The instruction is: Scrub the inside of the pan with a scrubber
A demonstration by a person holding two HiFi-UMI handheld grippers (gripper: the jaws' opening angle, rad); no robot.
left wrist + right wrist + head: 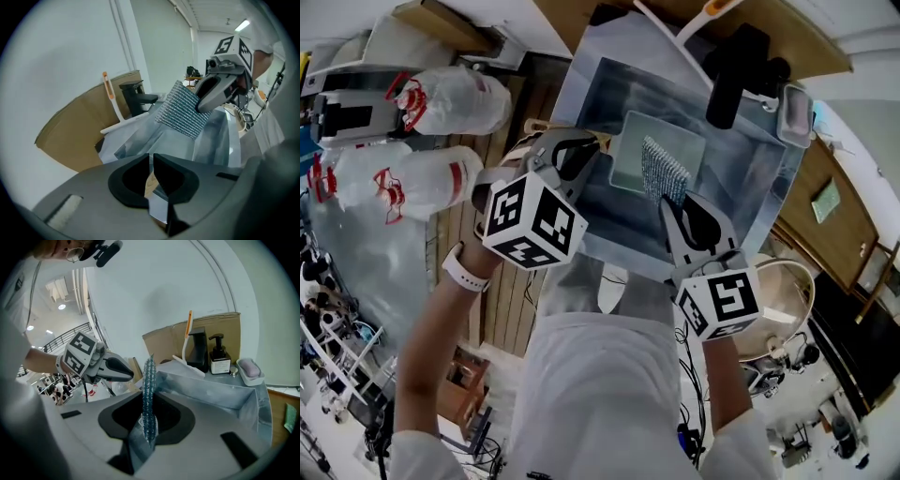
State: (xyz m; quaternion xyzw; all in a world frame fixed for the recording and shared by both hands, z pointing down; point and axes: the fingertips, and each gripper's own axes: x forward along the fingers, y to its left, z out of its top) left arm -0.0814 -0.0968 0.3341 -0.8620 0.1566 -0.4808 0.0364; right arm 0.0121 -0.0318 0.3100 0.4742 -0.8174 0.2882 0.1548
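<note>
Closest to me, right gripper (675, 204) pinches the mesh scrubber (664, 172) by one edge, at the four o'clock rim of the pan (642, 155) in the sink (741, 169). Left gripper (586, 155), at the pan's nine o'clock, is pressed together on nothing. With no brace, that pan could skate when I scrub.

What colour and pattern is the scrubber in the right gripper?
Silvery grey, with a fine knitted mesh pattern. The scrubber shows best face-on in the left gripper view.
</note>
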